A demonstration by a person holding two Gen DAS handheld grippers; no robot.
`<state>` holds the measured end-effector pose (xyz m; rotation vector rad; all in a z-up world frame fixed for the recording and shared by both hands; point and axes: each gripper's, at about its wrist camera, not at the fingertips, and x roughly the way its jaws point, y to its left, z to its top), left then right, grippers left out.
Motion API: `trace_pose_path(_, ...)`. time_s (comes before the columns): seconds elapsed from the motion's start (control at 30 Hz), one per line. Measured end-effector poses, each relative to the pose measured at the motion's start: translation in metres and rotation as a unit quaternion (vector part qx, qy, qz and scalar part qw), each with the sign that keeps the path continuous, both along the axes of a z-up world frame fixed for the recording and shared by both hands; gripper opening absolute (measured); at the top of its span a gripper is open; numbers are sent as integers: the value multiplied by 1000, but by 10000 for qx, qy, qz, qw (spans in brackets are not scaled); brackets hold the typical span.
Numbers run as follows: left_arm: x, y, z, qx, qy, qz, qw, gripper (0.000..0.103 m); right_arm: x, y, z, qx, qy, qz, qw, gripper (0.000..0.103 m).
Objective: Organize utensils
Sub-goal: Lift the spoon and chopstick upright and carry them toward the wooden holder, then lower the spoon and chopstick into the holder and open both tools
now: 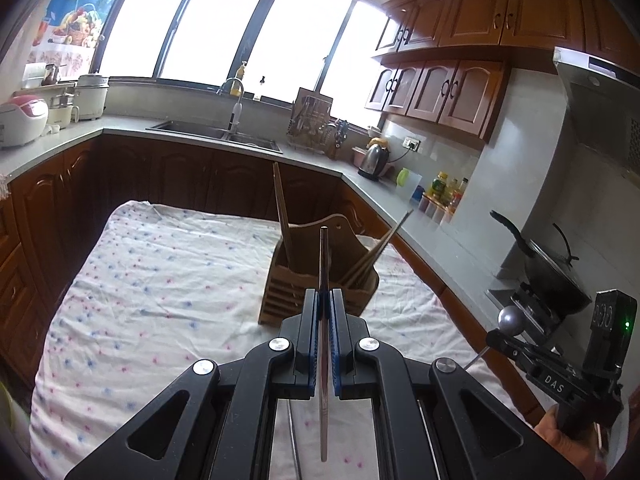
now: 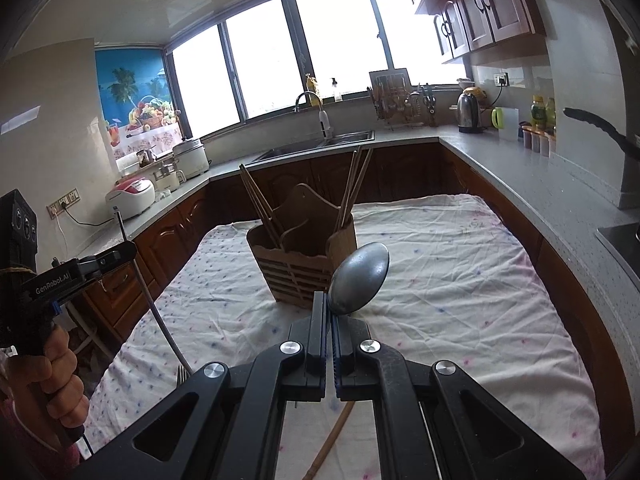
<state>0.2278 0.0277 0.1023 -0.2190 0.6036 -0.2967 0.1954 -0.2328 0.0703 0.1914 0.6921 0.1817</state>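
Note:
My left gripper (image 1: 325, 294) is shut on a thin metal fork (image 1: 324, 256), whose handle points up in front of the wooden utensil holder (image 1: 316, 292). The right wrist view shows that gripper (image 2: 130, 252) at the left, with the fork (image 2: 160, 320) hanging tines down. My right gripper (image 2: 331, 304) is shut on a metal spoon (image 2: 360, 280), its bowl raised just right of the holder (image 2: 300, 264). The left wrist view has this gripper (image 1: 493, 336) and the spoon (image 1: 512, 319) at the far right. Chopsticks (image 2: 352, 184) stand in the holder's outer compartments.
The holder stands on a table under a floral cloth (image 1: 160, 280). A wooden stick (image 2: 332, 440) lies on the cloth beneath my right gripper. Counters wrap around, with a sink (image 1: 216, 134), a kettle (image 2: 468, 112), rice cookers (image 1: 20, 120) and a pan (image 1: 556, 276) on the stove.

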Motion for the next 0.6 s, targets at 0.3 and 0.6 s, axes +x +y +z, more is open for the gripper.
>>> trace_pose_path(0.3, 18, 5, 1, -26, -128, 99, 9999, 3, 21, -2, 1, 31, -88, 19, 10000, 2)
trace_pose_path(0.6, 48, 11, 6, -23, -408, 254, 9988, 3, 46, -3, 10, 47, -272, 21, 9996, 2)
